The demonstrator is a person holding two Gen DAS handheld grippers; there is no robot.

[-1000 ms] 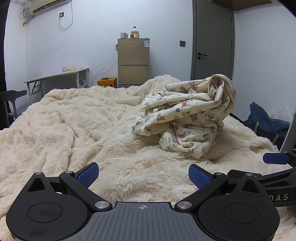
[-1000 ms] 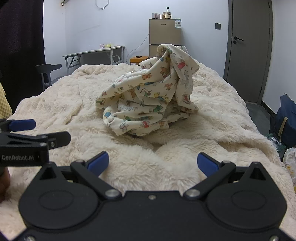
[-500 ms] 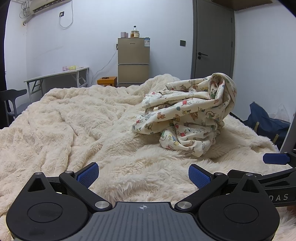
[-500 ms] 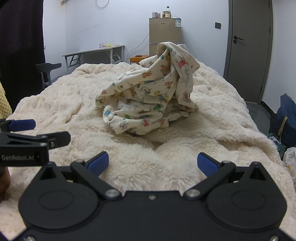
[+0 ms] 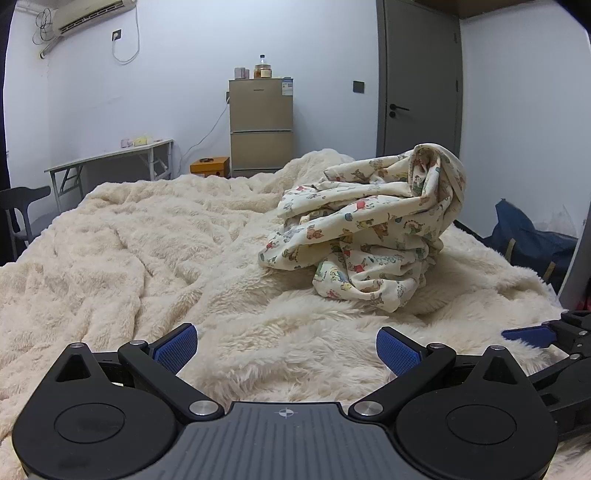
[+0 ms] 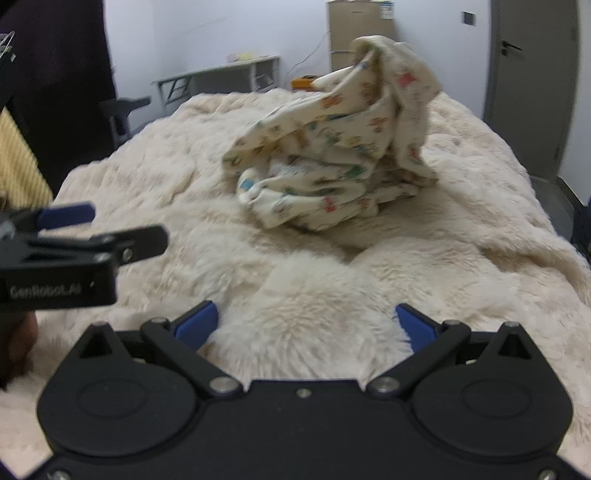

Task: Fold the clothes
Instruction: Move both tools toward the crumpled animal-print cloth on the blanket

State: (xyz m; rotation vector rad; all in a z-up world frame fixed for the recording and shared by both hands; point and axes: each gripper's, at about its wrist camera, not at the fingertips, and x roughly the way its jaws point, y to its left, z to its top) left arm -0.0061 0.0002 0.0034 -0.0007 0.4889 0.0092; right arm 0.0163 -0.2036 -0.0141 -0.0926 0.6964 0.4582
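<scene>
Approach step was in hand: left tool (image 5: 286,347) and right tool (image 6: 306,325), both wide and empty, sat short of the crumpled garment (image 5: 373,236) on the bed (image 5: 147,258); the next move called for gripping an edge.

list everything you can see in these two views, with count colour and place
printed garment: 1, cream with small coloured figures, crumpled in a heap on the blanket
blanket: 1, cream, fluffy, covering the bed
fridge: 1, tan, against the back wall
jars: a few, on top of the fridge
folding table: 1, grey, left of the fridge
orange box: 1, on the floor by the fridge
chair: 1, dark, far left
door: 1, grey, right
air conditioner: 1, white, upper left
bag: 1, dark blue, right of the bed
left gripper: black with blue pads, jaws open, empty
right gripper: same, jaws open, empty
</scene>
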